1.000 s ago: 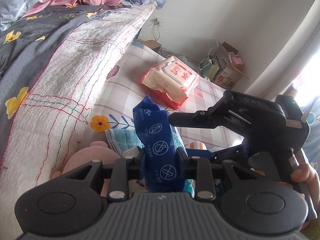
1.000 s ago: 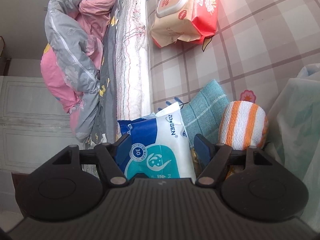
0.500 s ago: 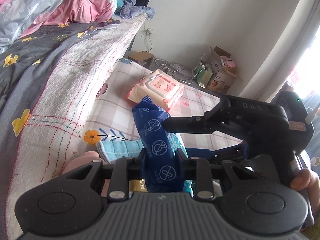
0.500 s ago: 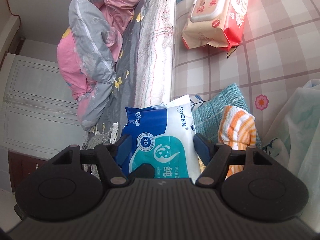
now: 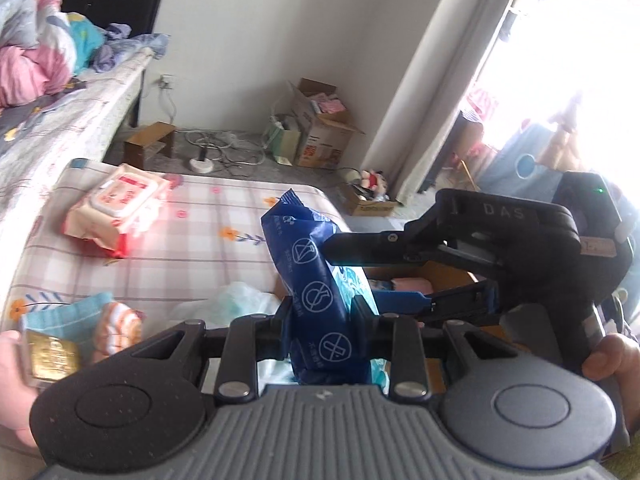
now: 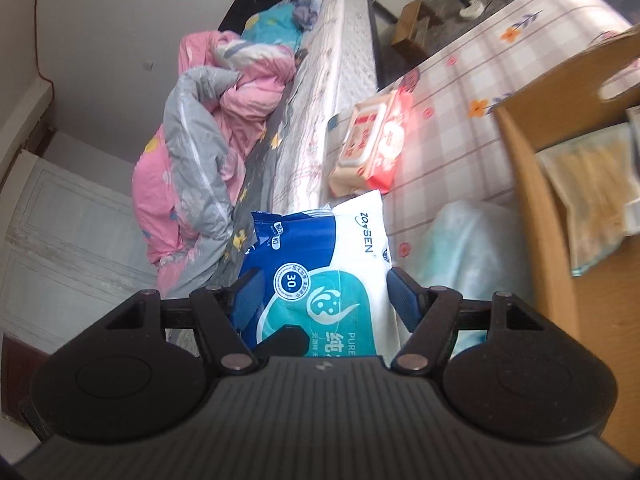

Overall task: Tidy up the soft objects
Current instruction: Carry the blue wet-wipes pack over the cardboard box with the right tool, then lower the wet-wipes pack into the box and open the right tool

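Right wrist view: both tongs (image 6: pixel 320 300) clamp a blue-and-white wipes pack (image 6: pixel 320 264) reading "30" and "PURE".

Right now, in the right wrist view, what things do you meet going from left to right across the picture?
Pink and grey quilt → blue wipes pack held in the right gripper → red wipes pack → wooden box.

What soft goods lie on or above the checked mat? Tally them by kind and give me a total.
Wipes packs: 2, the blue pack held up, the pink pack on the checked mat.
Towels: 2, the teal towel and the orange-striped towel.
Pale plastic bag: 1.
Total: 5.
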Action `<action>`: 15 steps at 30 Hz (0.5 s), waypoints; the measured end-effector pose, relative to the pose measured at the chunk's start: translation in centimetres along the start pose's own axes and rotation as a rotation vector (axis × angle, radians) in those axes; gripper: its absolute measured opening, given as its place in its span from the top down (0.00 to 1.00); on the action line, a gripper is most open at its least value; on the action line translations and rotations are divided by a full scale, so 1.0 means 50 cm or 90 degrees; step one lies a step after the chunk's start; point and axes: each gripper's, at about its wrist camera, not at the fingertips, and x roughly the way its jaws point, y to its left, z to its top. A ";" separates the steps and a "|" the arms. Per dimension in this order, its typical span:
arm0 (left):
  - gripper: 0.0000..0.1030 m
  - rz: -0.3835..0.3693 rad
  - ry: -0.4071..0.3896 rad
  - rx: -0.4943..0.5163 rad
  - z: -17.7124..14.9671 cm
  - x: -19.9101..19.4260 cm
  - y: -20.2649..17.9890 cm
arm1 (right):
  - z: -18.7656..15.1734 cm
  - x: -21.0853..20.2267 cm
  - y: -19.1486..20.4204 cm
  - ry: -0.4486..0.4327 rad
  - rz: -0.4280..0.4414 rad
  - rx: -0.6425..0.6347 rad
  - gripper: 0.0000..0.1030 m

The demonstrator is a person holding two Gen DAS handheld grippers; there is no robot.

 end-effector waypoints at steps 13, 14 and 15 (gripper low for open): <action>0.63 0.008 0.157 0.101 -0.099 0.227 -0.163 | -0.016 -0.129 -0.305 0.004 -0.089 0.118 0.35; 0.61 0.016 0.160 0.112 -0.104 0.228 -0.164 | -0.019 -0.114 -0.322 0.016 -0.088 0.128 0.35; 0.60 0.018 0.160 0.119 -0.106 0.227 -0.163 | -0.019 -0.097 -0.337 0.034 -0.096 0.133 0.35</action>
